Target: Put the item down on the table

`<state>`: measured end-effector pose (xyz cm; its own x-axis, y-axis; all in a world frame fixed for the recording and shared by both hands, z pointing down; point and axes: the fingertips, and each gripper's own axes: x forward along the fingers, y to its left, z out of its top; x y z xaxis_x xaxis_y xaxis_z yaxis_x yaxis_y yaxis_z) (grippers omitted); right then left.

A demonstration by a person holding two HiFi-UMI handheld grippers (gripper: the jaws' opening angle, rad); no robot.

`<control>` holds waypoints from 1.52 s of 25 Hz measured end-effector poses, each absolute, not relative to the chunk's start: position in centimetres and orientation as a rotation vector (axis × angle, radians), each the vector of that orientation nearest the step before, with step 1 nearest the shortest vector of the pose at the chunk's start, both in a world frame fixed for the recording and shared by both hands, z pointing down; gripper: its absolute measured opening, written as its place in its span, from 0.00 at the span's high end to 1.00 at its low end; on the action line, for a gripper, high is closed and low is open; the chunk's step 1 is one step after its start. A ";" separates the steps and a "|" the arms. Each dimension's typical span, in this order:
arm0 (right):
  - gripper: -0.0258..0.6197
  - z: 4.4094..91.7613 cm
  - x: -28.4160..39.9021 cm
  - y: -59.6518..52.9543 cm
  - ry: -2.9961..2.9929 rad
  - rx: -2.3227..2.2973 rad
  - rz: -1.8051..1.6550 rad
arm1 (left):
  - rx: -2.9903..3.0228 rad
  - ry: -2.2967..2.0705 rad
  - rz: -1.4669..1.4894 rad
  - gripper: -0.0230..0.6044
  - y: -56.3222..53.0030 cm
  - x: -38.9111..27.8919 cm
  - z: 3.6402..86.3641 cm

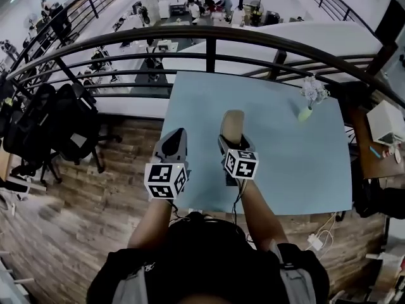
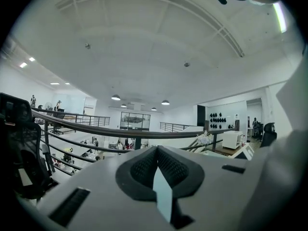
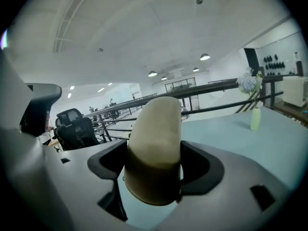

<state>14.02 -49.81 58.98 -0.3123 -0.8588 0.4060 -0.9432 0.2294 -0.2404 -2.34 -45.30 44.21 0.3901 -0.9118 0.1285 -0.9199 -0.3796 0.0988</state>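
Observation:
A tan, rounded, loaf-like item (image 1: 232, 125) (image 3: 155, 148) stands clamped in my right gripper (image 1: 233, 142) (image 3: 154, 174), which is shut on it above the near middle of the light blue table (image 1: 297, 170). The item sticks out past the jaws toward the far side. My left gripper (image 1: 173, 145) (image 2: 159, 174) hovers at the table's near left edge; its jaws stand pressed together with nothing between them. Whether the item touches the tabletop cannot be told.
A small green vase with pale flowers (image 1: 310, 97) (image 3: 253, 105) stands at the table's far right. A dark metal railing (image 1: 209, 46) runs behind the table. Black office chairs (image 1: 54, 125) stand to the left on the wood floor. A white box (image 1: 386, 122) sits at right.

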 end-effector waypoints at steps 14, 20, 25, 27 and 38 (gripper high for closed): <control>0.42 72.2 12.4 -53.6 -2.032 1.536 0.849 | 2.424 -1.683 0.120 0.94 -48.6 -5.3 46.4; 0.41 74.5 12.1 -53.6 -1.976 1.508 0.869 | 2.406 -1.685 0.127 0.94 -48.6 -6.1 47.0; 0.41 76.3 12.4 -53.0 -1.932 1.507 0.911 | 2.406 -1.687 0.126 0.94 -48.5 -6.4 47.2; 0.41 76.9 12.6 -52.7 -1.922 1.507 0.923 | 2.405 -1.687 0.127 0.94 -48.4 -6.5 47.2; 0.41 72.3 14.3 -53.7 -2.023 1.726 0.813 | 2.453 -1.649 0.112 0.94 -48.4 -6.2 46.5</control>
